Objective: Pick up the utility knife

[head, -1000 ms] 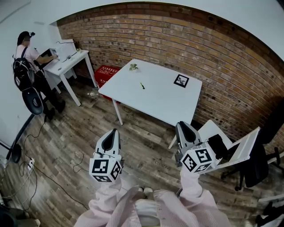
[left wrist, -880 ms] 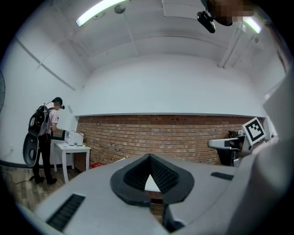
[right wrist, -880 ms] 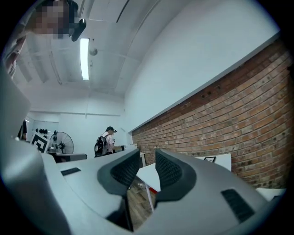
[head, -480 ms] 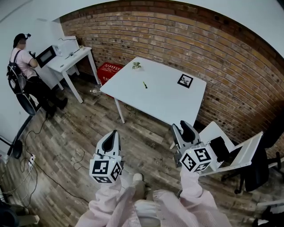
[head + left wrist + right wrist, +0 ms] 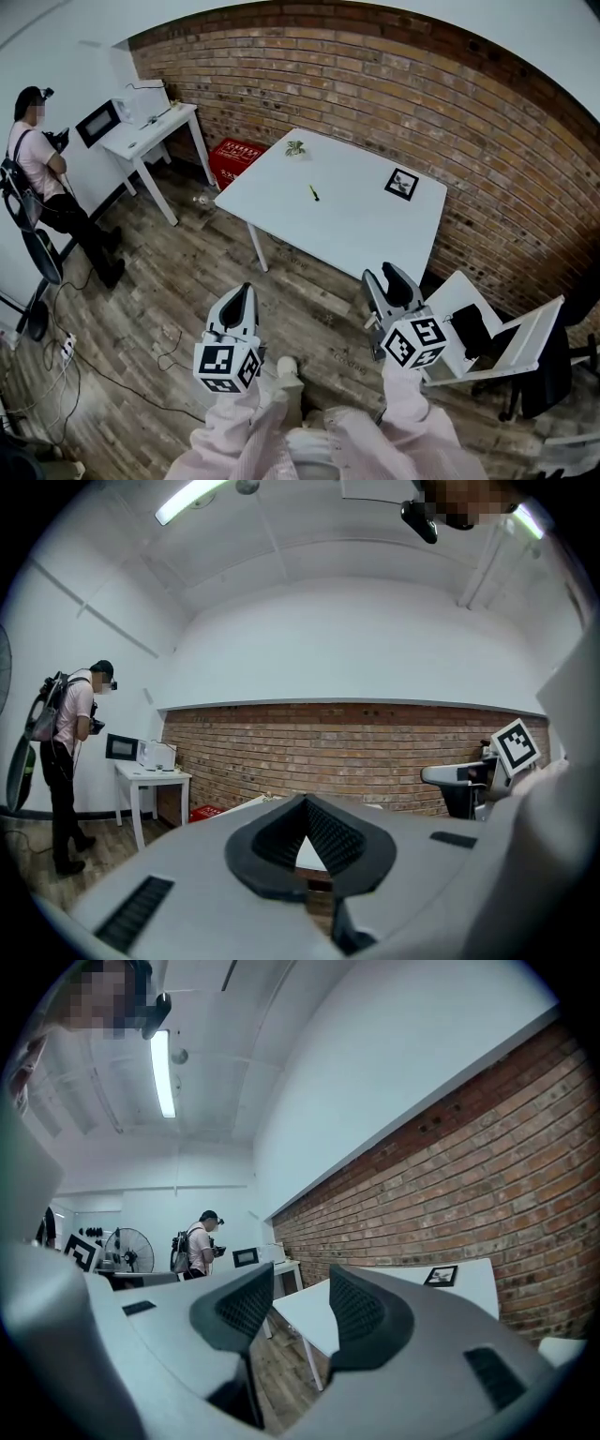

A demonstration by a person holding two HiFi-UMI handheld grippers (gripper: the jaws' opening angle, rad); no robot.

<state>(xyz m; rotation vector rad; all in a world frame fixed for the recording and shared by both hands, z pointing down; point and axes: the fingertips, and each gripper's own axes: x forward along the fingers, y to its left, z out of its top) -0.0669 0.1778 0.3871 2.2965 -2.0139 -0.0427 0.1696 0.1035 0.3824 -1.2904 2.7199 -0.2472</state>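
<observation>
From the head we look steeply down, from well back, at the white counter (image 5: 347,225) and the brick wall (image 5: 375,84) behind it. Our two gripper views look level along their fingers (image 5: 333,841) toward that same counter and wall.

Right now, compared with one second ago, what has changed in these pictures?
The right hand-held gripper has just been opening its jaws: together before, now apart with nothing between them. Both grippers have come a little nearer to the white table. Unchanged: the left hand-held gripper stays shut and empty, and the utility knife lies untouched on the table.
</observation>
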